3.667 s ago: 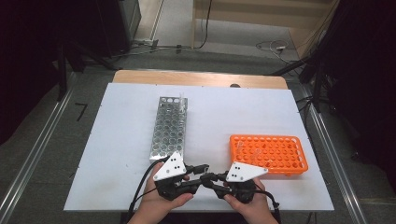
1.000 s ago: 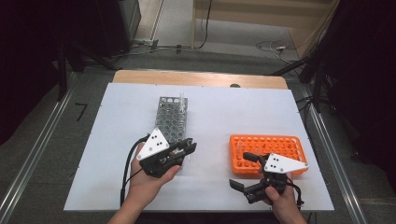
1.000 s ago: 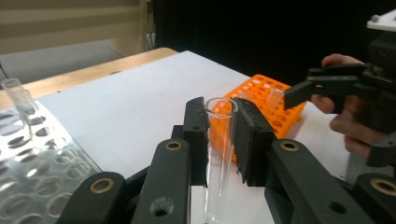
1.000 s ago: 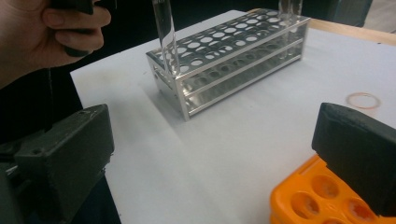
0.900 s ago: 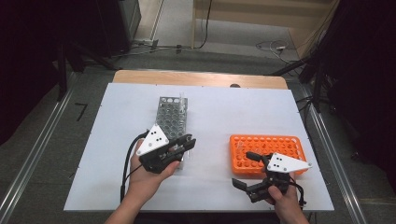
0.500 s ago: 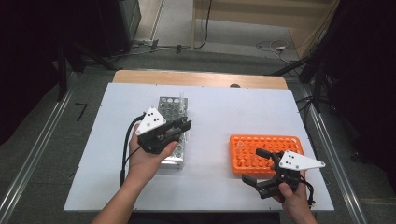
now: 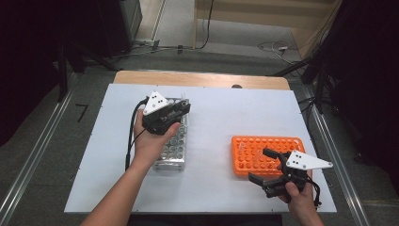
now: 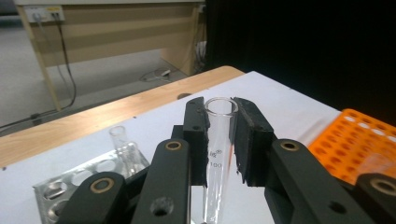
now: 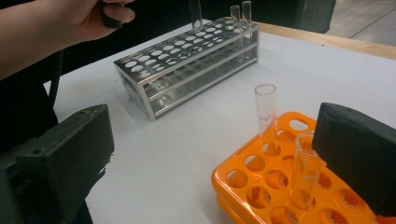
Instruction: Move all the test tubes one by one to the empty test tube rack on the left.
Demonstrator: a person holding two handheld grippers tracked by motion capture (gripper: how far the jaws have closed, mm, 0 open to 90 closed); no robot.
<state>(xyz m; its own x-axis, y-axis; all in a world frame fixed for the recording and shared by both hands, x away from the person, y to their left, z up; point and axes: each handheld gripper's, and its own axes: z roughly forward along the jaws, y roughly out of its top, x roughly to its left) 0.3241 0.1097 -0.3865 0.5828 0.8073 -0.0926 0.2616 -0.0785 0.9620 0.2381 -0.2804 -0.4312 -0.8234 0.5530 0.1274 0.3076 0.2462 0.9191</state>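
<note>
Since the earlier frame, left claw (image 8: 219, 140) carried its clamped glass test tube (image 8: 217, 154) toward 12 o'clock over the metal rack (image 7: 173, 141). Right claw (image 7: 270, 169) gapes released at orange rack's (image 7: 268, 150) 6 o'clock edge on the worktop (image 7: 211, 122).

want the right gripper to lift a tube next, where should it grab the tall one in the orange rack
Grip the glass tube on its bare upper part, just under the rim, coming from above with jaws either side. It stands upright in the orange rack, with a second tube close beside it.
</note>
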